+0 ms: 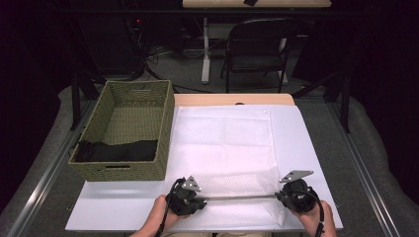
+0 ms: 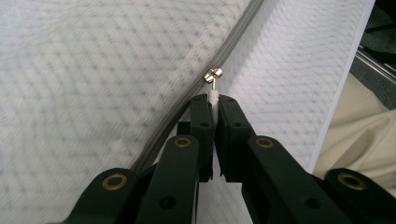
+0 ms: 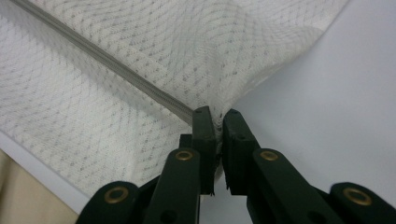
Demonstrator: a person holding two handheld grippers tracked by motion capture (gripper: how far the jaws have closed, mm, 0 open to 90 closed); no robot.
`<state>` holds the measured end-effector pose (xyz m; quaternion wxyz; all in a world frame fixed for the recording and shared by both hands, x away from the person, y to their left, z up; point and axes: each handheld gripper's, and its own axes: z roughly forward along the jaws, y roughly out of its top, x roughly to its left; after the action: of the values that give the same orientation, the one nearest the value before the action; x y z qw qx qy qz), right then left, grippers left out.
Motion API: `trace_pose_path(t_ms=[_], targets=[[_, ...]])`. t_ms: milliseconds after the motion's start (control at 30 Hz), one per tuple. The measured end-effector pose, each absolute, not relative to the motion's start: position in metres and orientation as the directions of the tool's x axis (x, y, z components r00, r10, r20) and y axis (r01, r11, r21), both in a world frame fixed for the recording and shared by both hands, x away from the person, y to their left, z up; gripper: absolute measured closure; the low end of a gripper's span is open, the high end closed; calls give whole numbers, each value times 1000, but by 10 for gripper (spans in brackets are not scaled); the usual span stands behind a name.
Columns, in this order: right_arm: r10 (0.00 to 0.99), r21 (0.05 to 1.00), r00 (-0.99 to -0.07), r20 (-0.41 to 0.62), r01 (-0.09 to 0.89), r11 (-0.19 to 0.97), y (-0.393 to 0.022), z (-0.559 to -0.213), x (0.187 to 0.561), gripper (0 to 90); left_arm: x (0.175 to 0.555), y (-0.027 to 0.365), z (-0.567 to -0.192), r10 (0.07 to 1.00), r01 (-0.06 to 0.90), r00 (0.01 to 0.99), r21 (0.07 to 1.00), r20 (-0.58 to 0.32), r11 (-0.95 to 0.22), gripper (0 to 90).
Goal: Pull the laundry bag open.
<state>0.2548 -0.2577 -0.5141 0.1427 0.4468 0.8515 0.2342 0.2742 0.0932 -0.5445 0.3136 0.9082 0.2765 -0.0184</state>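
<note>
Mesh bag (image 1: 222,148), white and flat, lies spread over the white surface (image 1: 306,148) in the high view, its grey zipper (image 1: 242,198) running along the near edge between two hand-held tools. At the zipper's left end the left gripper (image 1: 200,200) is shut on the pull, and at the right end the right gripper (image 1: 279,196) pinches the bag's corner. A woven basket (image 1: 123,170) with a dark cloth (image 1: 116,150) inside stands on the left side of the surface, just beside the bag.

From the left gripper view, the black jaws are closed on the white zipper pull (image 2: 213,97), whose small metal slider (image 2: 213,74) sits on the zipper line just beyond their tips. Mesh lies on both sides of it.

From the right gripper view, the jaws are clamped on the mesh where the zipper ends, the fabric rising in a fold above them, bare surface to the right.
</note>
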Motion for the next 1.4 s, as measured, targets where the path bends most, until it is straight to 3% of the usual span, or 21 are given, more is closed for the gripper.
trace_pose_path(t_ms=[1400], targets=[[834,521,-552,-15,707,477,-259,-515,255,849,270,133,-538,542,549,817,555,-198,-625,863]])
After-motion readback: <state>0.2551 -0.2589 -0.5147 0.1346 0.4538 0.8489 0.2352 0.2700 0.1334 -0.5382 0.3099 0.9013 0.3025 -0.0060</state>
